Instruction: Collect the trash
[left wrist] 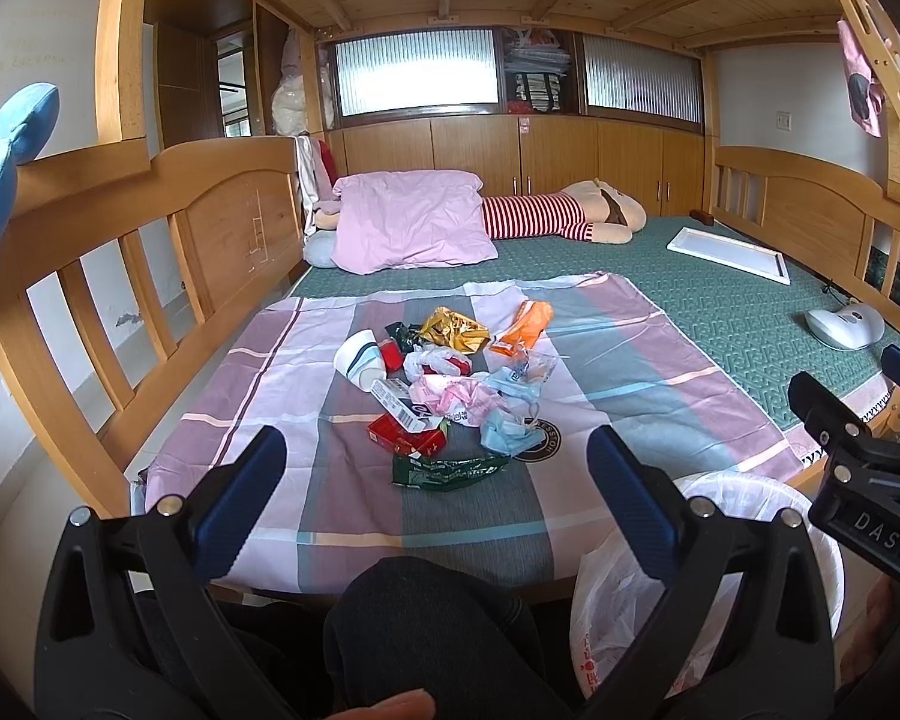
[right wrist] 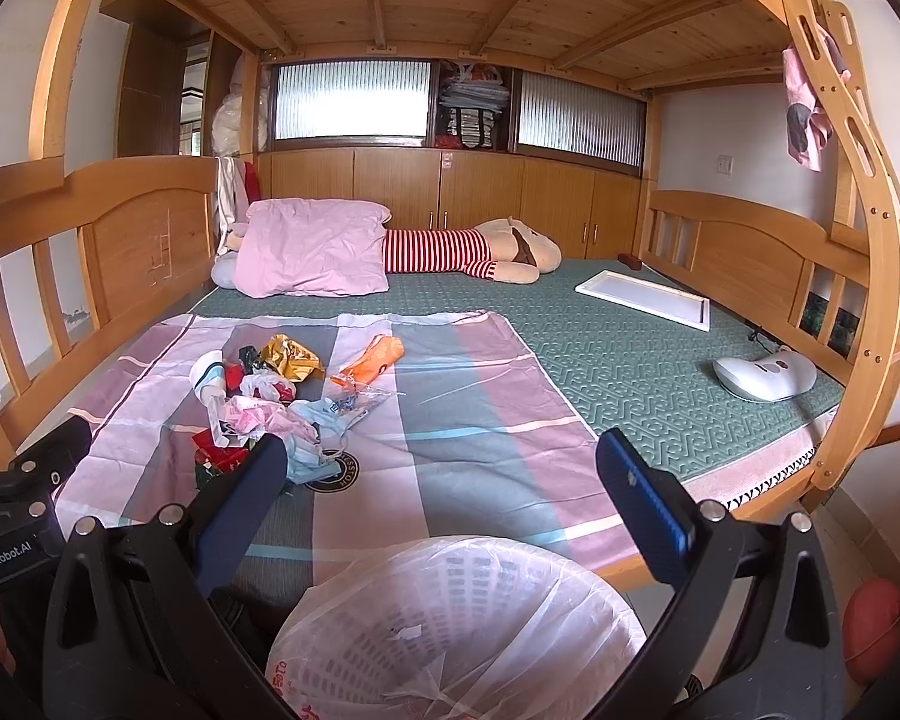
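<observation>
A pile of trash (left wrist: 444,384) lies on a striped sheet (left wrist: 630,360) on the bed: a green wrapper (left wrist: 447,471), a red packet (left wrist: 405,438), a gold wrapper (left wrist: 453,327), an orange bag (left wrist: 525,324), a paper cup (left wrist: 360,360) and blue masks (left wrist: 507,435). The same pile (right wrist: 270,402) shows at the left in the right wrist view. My left gripper (left wrist: 435,462) is open, short of the pile, nothing between its fingers. My right gripper (right wrist: 441,474) is open and empty above a white bin (right wrist: 456,618) lined with a plastic bag, also visible as the bin (left wrist: 726,546) at the bed's foot.
Wooden bed rails (left wrist: 150,222) flank the green mattress (right wrist: 630,348). A pink pillow (left wrist: 414,222), a striped plush toy (left wrist: 564,216), a white board (right wrist: 642,297) and a white handheld device (right wrist: 762,375) lie farther back. A person's dark-clothed knee (left wrist: 426,618) is under my left gripper.
</observation>
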{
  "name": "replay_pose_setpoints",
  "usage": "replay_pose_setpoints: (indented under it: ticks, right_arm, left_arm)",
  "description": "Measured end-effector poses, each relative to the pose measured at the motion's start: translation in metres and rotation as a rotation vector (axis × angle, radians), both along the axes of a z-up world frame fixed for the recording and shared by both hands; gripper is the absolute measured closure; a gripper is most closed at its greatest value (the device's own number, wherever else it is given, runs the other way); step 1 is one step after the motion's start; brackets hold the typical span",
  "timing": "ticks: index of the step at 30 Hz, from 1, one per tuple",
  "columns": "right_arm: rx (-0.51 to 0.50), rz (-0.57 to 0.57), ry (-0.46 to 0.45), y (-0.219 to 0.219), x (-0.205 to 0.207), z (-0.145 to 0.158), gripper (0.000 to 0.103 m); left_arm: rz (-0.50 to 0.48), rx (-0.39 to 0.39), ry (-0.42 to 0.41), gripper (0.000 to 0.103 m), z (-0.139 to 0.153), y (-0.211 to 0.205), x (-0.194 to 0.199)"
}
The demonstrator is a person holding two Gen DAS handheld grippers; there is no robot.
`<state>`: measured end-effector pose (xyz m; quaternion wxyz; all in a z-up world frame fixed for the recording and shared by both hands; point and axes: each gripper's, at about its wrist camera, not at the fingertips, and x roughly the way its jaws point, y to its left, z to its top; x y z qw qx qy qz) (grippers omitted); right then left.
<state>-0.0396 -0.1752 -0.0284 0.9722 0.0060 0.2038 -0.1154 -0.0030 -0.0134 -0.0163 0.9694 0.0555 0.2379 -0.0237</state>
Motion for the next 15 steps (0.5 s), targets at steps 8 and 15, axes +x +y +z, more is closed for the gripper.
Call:
replay_pose_setpoints:
  ticks: [8,15]
  right_arm:
    - [0.004,0.001,0.006,0.0003,0.0009,-0.0011,0.003]
    - [0.004,0.001,0.007,0.0004,0.0009,-0.0014,0.003]
  left_arm:
    - [0.0,0.0,0.003,0.003,-0.0039,-0.0017,-0.001]
    - [0.0,0.0,0.004,0.003,-0.0047,-0.0019,-0.0021]
